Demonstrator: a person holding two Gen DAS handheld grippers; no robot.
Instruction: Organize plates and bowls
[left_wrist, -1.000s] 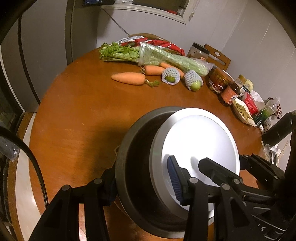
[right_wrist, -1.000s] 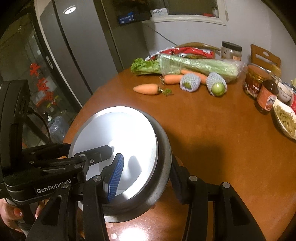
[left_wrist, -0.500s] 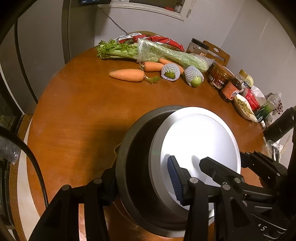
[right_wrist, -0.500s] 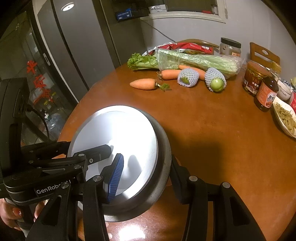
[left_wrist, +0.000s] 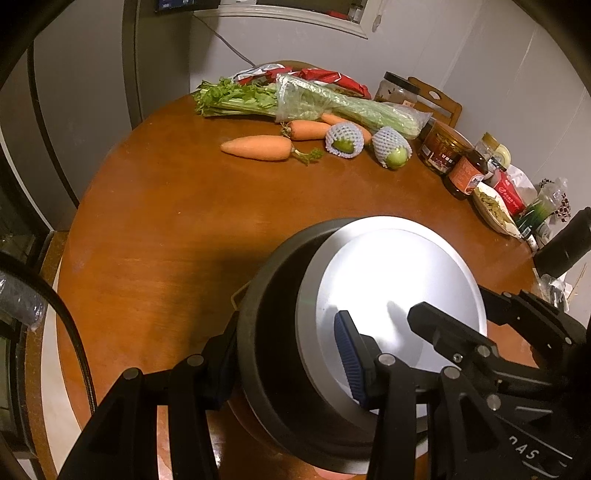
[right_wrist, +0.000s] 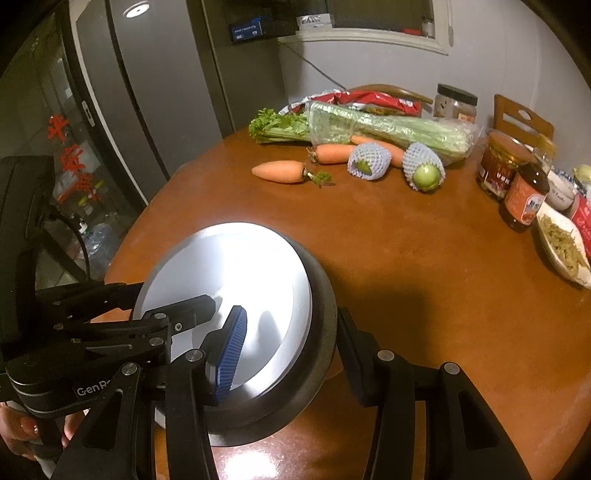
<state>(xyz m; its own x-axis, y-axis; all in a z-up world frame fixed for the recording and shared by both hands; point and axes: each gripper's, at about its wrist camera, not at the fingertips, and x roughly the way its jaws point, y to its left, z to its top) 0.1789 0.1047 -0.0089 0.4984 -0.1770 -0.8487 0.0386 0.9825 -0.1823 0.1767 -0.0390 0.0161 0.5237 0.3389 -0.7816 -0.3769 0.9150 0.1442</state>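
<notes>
A dark grey bowl with a white plate nested in it is held above the near part of the round wooden table. My left gripper is shut on the bowl's left rim, one finger outside and the blue pad inside. My right gripper is shut on the bowl's right rim, its blue pad on the plate. Each gripper shows in the other's view.
At the far side of the table lie celery in a bag, carrots and two netted green fruits. Sauce jars, a dish of food and packets stand at the right. A fridge stands left.
The bowl and plate, held by both grippers, have risen slightly and drawn back from the vegetables. Both grips are unchanged.
</notes>
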